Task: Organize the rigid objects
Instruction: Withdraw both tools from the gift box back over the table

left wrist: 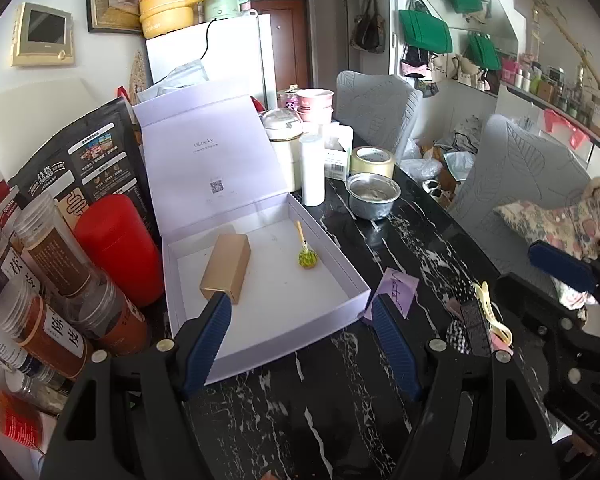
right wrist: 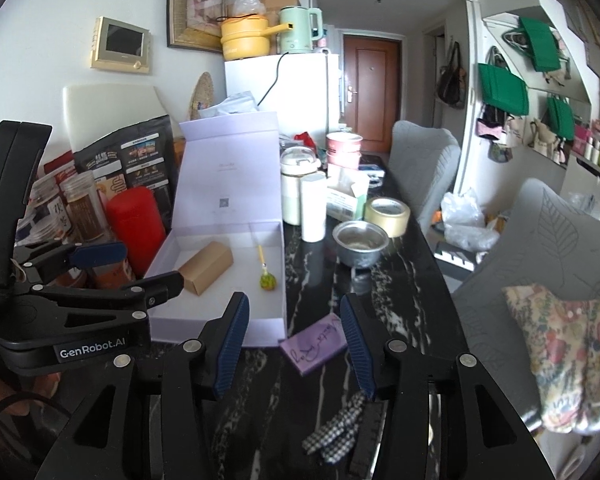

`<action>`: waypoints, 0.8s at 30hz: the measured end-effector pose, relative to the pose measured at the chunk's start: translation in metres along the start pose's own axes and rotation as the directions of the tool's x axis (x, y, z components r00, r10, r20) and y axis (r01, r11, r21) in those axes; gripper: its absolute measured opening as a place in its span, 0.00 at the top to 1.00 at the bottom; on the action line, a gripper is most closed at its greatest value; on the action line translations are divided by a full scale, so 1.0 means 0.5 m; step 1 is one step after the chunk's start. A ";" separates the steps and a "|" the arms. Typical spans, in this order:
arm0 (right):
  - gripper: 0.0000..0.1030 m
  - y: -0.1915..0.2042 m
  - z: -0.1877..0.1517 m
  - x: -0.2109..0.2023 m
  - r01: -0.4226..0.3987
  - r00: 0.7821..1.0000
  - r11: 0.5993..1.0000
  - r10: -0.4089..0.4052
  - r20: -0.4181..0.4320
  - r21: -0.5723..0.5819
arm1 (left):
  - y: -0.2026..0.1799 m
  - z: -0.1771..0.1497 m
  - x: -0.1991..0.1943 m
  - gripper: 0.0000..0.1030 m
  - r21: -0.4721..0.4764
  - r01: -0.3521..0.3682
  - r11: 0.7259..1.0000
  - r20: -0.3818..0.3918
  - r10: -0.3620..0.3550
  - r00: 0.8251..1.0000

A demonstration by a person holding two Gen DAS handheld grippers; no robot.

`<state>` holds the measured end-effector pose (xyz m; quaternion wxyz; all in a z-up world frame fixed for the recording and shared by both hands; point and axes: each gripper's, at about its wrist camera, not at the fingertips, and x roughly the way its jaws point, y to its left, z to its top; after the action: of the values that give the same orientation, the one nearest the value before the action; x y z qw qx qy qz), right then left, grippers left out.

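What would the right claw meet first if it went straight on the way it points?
Most likely the small purple card lying on the dark marble table, just ahead between the open right claw's fingers; depth is uncertain.

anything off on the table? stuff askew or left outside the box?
The small purple box lies askew on the table, outside the open lavender box. A checked fabric piece lies loose nearby. Nothing looks spilled or damaged.
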<state>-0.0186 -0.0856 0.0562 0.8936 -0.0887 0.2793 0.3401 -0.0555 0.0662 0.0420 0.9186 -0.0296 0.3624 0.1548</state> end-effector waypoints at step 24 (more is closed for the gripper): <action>0.49 -0.096 -0.145 -0.106 0.166 0.986 0.978 -0.161 -0.049 0.125 | -0.127 -0.094 0.026 0.29 0.121 0.132 0.984 -0.061 -0.126 0.990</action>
<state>-0.0514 -0.1767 0.0242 0.9168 -0.0600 0.3095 0.2450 -0.0582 0.0014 -0.0050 0.9167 0.0005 0.3931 0.0711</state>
